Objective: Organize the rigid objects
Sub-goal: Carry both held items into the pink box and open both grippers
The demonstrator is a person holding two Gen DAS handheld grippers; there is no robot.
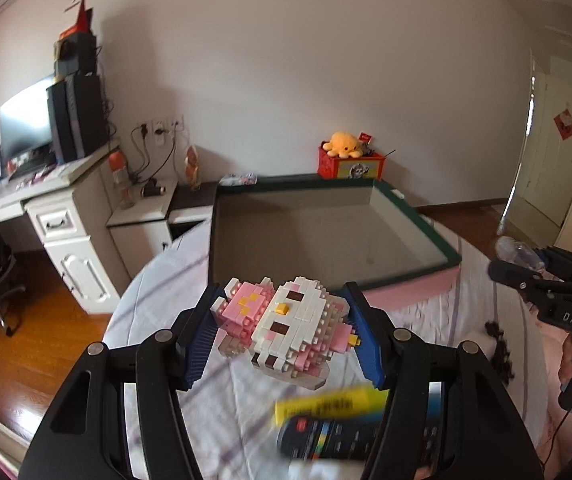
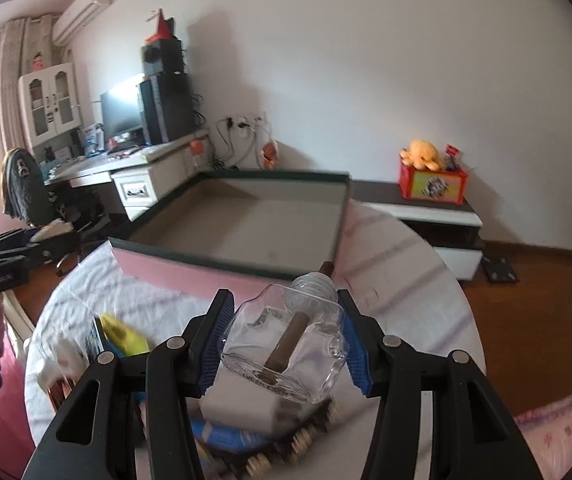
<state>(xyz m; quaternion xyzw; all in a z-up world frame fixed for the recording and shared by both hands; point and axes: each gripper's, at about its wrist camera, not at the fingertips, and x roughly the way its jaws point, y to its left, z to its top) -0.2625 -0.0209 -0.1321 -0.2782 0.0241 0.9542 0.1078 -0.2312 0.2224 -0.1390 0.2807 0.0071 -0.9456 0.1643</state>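
Left claw (image 1: 286,336) clamped on the brick figure (image 1: 282,330); right claw (image 2: 284,344) clamped on the glass bottle (image 2: 286,350). Both held above the surface, near the open box (image 1: 418,220). Risks: smooth glass could slip; squeezed bricks could pop apart.

The right gripper (image 2: 284,334) clamps a clear glass bottle (image 2: 286,348) (tilted) before an open box (image 2: 242,216).

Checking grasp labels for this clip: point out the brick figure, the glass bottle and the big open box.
brick figure (image 1: 286,320): left wrist view, on its white face.
glass bottle (image 2: 286,344): right wrist view, on its clear body.
open box (image 1: 326,236): left wrist view, on its bare floor.
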